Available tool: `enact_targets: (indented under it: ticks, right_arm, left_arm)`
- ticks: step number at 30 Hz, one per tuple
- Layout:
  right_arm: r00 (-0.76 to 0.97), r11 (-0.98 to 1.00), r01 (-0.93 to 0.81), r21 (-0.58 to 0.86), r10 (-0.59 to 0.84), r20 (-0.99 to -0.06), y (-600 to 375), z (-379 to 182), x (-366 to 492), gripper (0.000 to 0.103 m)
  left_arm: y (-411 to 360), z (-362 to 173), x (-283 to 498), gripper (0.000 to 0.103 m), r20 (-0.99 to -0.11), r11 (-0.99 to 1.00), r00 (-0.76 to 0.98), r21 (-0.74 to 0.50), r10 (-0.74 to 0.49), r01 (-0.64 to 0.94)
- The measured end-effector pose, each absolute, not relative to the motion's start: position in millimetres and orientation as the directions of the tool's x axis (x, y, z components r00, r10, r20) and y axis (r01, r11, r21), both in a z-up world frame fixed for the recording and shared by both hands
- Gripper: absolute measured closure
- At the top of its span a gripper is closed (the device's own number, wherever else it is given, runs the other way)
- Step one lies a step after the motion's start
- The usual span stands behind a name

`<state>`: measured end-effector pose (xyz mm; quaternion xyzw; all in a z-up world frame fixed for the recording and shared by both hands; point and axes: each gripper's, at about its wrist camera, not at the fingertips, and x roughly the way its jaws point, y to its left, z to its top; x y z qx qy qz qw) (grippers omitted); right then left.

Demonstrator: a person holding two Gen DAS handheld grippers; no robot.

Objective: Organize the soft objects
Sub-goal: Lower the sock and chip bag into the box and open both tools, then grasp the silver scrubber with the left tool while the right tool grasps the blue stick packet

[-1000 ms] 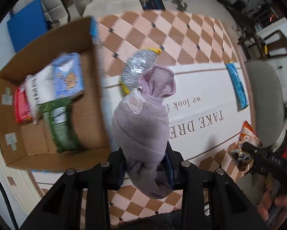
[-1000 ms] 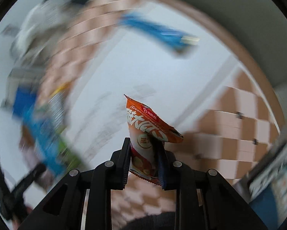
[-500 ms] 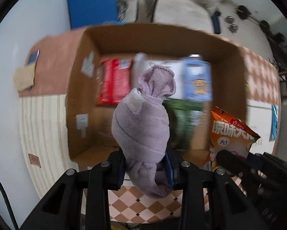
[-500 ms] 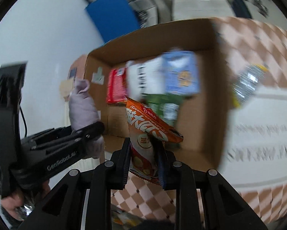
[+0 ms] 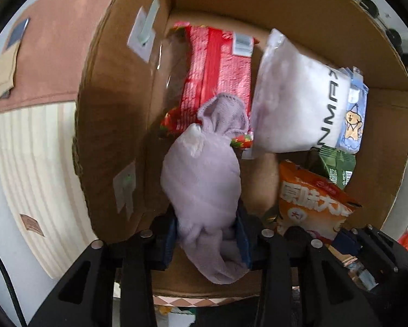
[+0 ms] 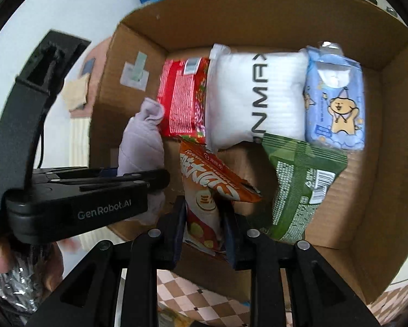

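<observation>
My left gripper [image 5: 208, 234] is shut on a rolled lilac sock [image 5: 204, 179] and holds it over the near left part of an open cardboard box [image 5: 116, 125]. My right gripper [image 6: 204, 226] is shut on an orange snack bag [image 6: 206, 188] and holds it over the box's [image 6: 389, 163] near middle. The sock [image 6: 141, 147] and the left gripper [image 6: 160, 179] show at the left of the right wrist view. The orange bag [image 5: 310, 207] shows at the right of the left wrist view.
In the box lie a red packet [image 6: 185, 98], a white pack [image 6: 255, 95], a blue wipes pack [image 6: 334, 95] and a green bag [image 6: 299, 185]. A brown checkered cloth [image 6: 204, 299] lies under the box's near wall. A cream ribbed surface [image 5: 32, 174] lies left of the box.
Both grippers have swung from the table to over the box and come down closer to it, each still holding its item.
</observation>
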<state>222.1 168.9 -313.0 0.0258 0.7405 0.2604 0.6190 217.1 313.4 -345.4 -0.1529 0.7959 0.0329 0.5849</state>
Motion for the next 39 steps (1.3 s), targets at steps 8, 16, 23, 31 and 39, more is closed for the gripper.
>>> enact_targets:
  ticks: [8,16,23,31,39]
  right_arm:
    - [-0.225,0.886,-0.296,0.356,0.298,-0.928,167.8,-305.0,223.2,0.025]
    - [-0.057,0.927,-0.303,0.222,0.215,-0.975,127.9,-256.2,199.4,0.025]
    - [0.075,0.947,-0.286,0.148,0.176,-0.982,94.9,-214.4,172.5,0.025]
    - [0.157,0.955,-0.266,0.131,0.177,-0.972,67.9,-181.8,146.4,0.025]
    - [0.213,0.954,-0.262,0.148,0.207,-0.955,45.4,-158.9,133.3,0.000]
  left_arm:
    - [319.1,-323.2,215.3,0.041,-0.967,0.960,-0.207,-0.092,-0.149,-0.263]
    - [296.1,-261.4,180.7,0.041,-1.000,0.974,-0.030,-0.004,-0.011,-0.225]
    - [280.0,-208.9,140.3,0.041,-0.989,0.969,0.130,0.038,0.071,-0.242]
    - [254.9,-167.4,110.0,0.041,-0.966,0.968,0.233,0.055,0.114,-0.245]
    - [241.1,-142.9,100.7,0.003,-0.942,0.962,0.298,0.077,0.156,-0.260]
